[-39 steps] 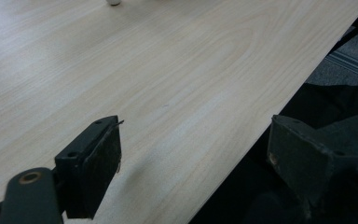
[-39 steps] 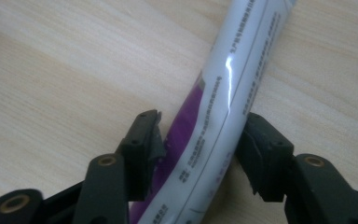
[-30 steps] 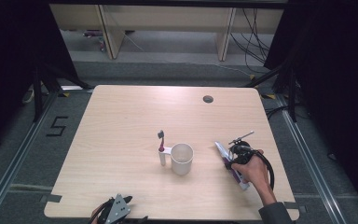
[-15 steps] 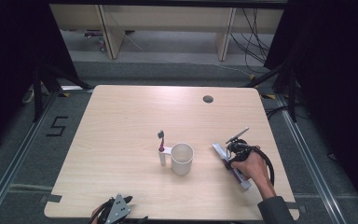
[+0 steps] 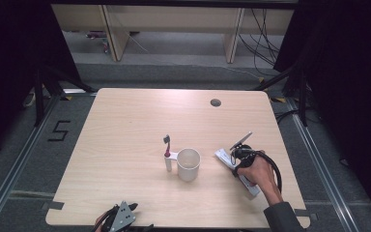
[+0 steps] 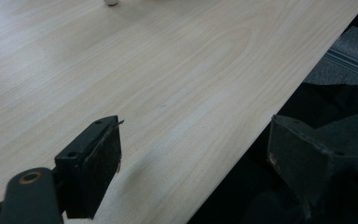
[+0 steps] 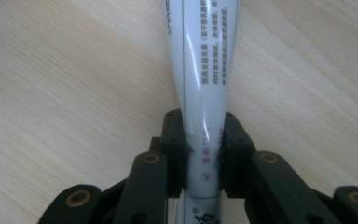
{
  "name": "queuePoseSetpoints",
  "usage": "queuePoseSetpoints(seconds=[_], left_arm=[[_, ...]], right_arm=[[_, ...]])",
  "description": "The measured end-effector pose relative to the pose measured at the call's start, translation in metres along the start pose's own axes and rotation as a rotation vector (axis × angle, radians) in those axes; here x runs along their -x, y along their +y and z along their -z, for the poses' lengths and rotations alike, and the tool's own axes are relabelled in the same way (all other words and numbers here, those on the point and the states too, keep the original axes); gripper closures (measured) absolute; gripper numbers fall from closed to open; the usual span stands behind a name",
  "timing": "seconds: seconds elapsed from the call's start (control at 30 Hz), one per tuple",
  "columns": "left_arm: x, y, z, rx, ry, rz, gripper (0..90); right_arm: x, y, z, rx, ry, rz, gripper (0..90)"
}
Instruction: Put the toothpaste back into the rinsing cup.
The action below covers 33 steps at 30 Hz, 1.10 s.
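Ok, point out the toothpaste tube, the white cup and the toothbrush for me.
toothpaste tube (image 7: 200, 84), right gripper view, on the printed white body.
white cup (image 5: 188, 166), high view, on its outer wall.
toothbrush (image 5: 167, 140), high view, on the dark bristle head.

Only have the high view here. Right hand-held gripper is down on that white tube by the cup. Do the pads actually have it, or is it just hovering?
Observer: The right hand-held gripper has it: both pads press the sides of the white tube. The jaws have just been closing on it.
Operator: Tube off the table yet?
Observer: Cannot tell; the right gripper view shows it lying along the wooden table, with no clear gap under it.
Operator: Left one?
Observer: The left hand-held gripper is open with nothing between the jaws, one over the near table edge, the other beyond it.
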<state>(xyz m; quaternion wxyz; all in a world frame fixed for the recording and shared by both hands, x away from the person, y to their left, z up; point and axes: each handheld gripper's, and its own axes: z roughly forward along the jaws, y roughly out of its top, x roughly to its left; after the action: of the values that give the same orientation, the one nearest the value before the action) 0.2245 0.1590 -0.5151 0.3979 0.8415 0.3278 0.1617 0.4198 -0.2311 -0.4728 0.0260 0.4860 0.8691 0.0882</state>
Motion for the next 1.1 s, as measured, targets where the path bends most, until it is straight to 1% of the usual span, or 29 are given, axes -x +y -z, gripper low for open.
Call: queuePoseSetpoints(seconds=[0.03, 0.1, 0.13, 0.17, 0.23, 0.27, 0.3, 0.33, 0.37, 0.43, 0.47, 0.5, 0.53, 0.57, 0.6, 0.63, 0.67, 0.7, 0.73, 0.77, 0.8, 0.83, 0.87, 0.9, 0.97, 1.0, 1.03, 1.07, 1.1], left_arm=[[0.001, 0.0, 0.0, 0.008, -0.002, 0.013, 17.3], [0.0, 0.0, 0.001, -0.005, 0.0, -0.001, 17.3], [0.0, 0.0, 0.001, -0.004, 0.001, -0.001, 17.3], [0.0, 0.0, 0.001, -0.004, 0.001, 0.0, 17.4], [0.0, 0.0, 0.001, -0.003, 0.002, -0.001, 17.3], [0.001, 0.0, 0.001, 0.007, -0.005, 0.011, 17.3], [0.0, 0.0, 0.001, -0.003, 0.0, -0.001, 17.4], [0.0, 0.0, 0.001, -0.005, -0.001, -0.001, 17.4], [0.0, 0.0, 0.001, -0.006, -0.001, -0.002, 17.4], [0.003, 0.0, -0.001, 0.027, -0.01, 0.031, 17.6], [0.002, 0.0, -0.001, 0.022, -0.008, 0.024, 17.6], [0.0, 0.0, 0.001, 0.005, -0.001, 0.007, 17.7], [-0.001, 0.0, 0.001, -0.005, -0.001, 0.0, 17.6], [-0.001, 0.0, 0.001, -0.006, 0.0, 0.0, 17.6], [0.001, 0.0, 0.0, 0.016, -0.009, 0.027, 17.7], [0.001, 0.0, 0.0, 0.015, -0.008, 0.025, 17.6], [-0.001, 0.0, 0.001, -0.005, 0.0, 0.002, 17.6], [-0.001, 0.0, 0.0, -0.001, 0.0, 0.0, 17.7], [-0.001, 0.0, 0.0, 0.003, 0.001, 0.001, 17.6], [0.0, 0.0, 0.0, -0.003, 0.0, 0.001, 17.6], [-0.001, 0.0, 0.0, 0.002, 0.002, 0.0, 17.6], [-0.001, 0.0, 0.0, 0.003, 0.002, 0.0, 17.6], [0.0, 0.0, 0.0, 0.0, 0.002, 0.002, 17.6], [-0.001, 0.0, 0.001, -0.005, 0.002, 0.004, 17.6], [0.0, 0.0, 0.001, -0.004, 0.003, 0.005, 17.6], [0.0, 0.0, 0.001, -0.003, 0.003, 0.002, 17.6], [-0.001, 0.0, 0.0, 0.003, 0.003, 0.0, 17.6], [-0.001, 0.0, 0.0, 0.003, 0.003, 0.0, 17.6], [-0.001, 0.0, 0.0, 0.003, 0.003, 0.0, 17.6]], right_arm=[[-0.001, 0.001, 0.0, 0.0, -0.003, 0.005, 75.4], [-0.002, 0.002, 0.0, -0.013, -0.008, 0.023, 75.6], [-0.003, 0.003, -0.001, -0.018, -0.013, 0.021, 75.6], [-0.004, 0.004, -0.001, -0.025, -0.016, 0.044, 75.7], [-0.005, 0.005, -0.001, -0.033, -0.024, 0.048, 75.8], [-0.006, 0.005, -0.001, -0.034, -0.026, 0.046, 75.9], [-0.004, 0.005, -0.002, -0.029, -0.026, 0.07, 75.9], [-0.003, 0.005, -0.002, -0.027, -0.029, 0.081, 76.0], [-0.006, 0.006, -0.001, -0.049, -0.029, 0.056, 76.0], [-0.006, 0.007, -0.001, -0.054, -0.029, 0.071, 76.1], [-0.004, 0.008, -0.002, -0.048, -0.029, 0.09, 76.1], [-0.003, 0.008, -0.002, -0.043, -0.029, 0.094, 76.2], [-0.003, 0.007, -0.002, -0.039, -0.024, 0.075, 76.3], [-0.003, 0.007, -0.001, -0.04, -0.016, 0.072, 76.3], [-0.002, 0.006, 0.0, -0.036, -0.009, 0.07, 76.4], [0.0, 0.005, -0.001, -0.022, -0.006, 0.093, 76.4], [0.0, 0.004, 0.001, -0.027, 0.007, 0.081, 76.5], [0.001, 0.002, 0.002, -0.018, 0.024, 0.068, 76.5], [0.003, 0.001, 0.003, 0.009, 0.033, 0.072, 76.6], [0.004, -0.001, 0.005, 0.015, 0.044, 0.054, 76.6], [0.006, -0.001, 0.006, 0.031, 0.04, 0.053, 76.6], [0.009, -0.003, 0.007, 0.064, 0.029, 0.069, 76.7], [0.01, -0.004, 0.009, 0.076, 0.03, 0.064, 76.7], [0.01, -0.004, 0.012, 0.087, 0.037, 0.042, 76.7], [0.016, -0.006, 0.016, 0.134, 0.044, 0.067, 76.7], [0.015, -0.007, 0.019, 0.149, 0.061, 0.041, 76.7], [0.016, -0.008, 0.021, 0.172, 0.061, 0.032, 76.7], [0.018, -0.009, 0.022, 0.19, 0.056, 0.037, 76.7], [0.017, -0.009, 0.024, 0.202, 0.051, -0.004, 76.7]])
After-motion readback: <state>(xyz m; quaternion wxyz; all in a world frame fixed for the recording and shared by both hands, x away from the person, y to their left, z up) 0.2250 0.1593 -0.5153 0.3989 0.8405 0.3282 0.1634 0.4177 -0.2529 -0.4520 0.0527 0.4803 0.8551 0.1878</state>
